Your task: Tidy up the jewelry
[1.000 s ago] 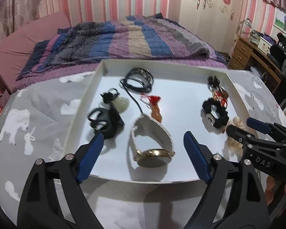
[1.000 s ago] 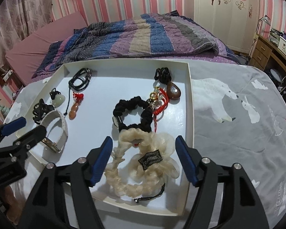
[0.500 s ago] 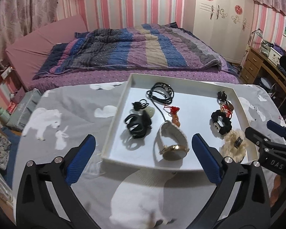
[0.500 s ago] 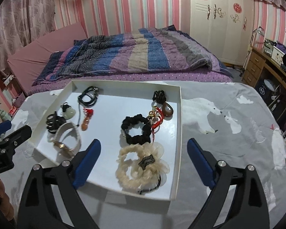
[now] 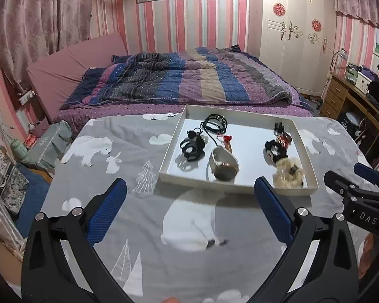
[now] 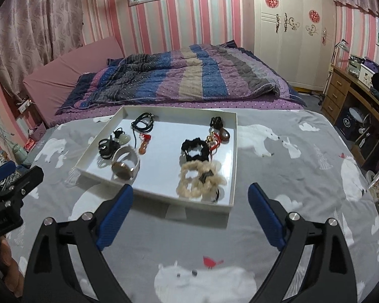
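A white tray [image 5: 240,185] sits on the grey bear-print cloth; it also shows in the right wrist view [image 6: 184,199]. In it lie a white-strap watch [image 5: 223,162], a black hair clip [image 5: 190,147], a black cord necklace [image 5: 214,123], a black scrunchie [image 5: 275,149] and a cream scrunchie [image 5: 289,173]. The watch [image 6: 125,164] and cream scrunchie [image 6: 200,179] show in the right wrist view too. My left gripper [image 5: 189,204] is open and empty, short of the tray. My right gripper [image 6: 189,207] is open and empty at the tray's near edge.
A bed with a striped quilt [image 5: 184,80] lies behind the table. A wooden desk [image 5: 351,96] stands at the right, a white wardrobe [image 6: 290,25] behind. Clutter [image 5: 15,166] lies on the floor at the left.
Both grippers have pulled back and up from the tray, leaving the watch and cream scrunchie lying in it. The tray now looks smaller and farther away.
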Action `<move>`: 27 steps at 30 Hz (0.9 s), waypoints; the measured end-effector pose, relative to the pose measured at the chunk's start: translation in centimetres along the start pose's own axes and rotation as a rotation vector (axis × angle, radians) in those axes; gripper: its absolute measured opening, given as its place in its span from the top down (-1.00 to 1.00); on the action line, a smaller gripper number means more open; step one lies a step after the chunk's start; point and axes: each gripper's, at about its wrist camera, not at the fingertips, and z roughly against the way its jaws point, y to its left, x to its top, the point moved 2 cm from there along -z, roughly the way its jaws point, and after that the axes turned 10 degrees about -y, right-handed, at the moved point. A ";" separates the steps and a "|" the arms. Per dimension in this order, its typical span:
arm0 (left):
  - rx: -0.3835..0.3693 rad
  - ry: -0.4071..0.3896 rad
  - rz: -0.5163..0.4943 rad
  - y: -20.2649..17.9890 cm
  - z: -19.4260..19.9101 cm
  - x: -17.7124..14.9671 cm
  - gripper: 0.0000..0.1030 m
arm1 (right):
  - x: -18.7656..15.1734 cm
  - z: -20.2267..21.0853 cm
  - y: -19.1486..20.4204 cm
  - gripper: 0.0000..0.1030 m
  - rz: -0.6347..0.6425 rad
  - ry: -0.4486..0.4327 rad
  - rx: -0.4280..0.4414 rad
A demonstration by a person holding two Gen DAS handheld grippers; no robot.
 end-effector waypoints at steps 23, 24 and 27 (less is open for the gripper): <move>0.011 -0.066 0.015 0.7 5.3 -4.4 -0.94 | -4.5 5.7 0.3 -0.79 0.038 -0.068 0.019; 0.013 -0.067 0.010 0.5 5.1 -4.5 -0.94 | -4.6 5.7 0.3 -0.79 0.039 -0.070 0.017; 0.012 -0.064 -0.001 0.0 4.9 -4.9 -0.94 | -4.5 6.1 0.4 -0.79 0.047 -0.089 0.008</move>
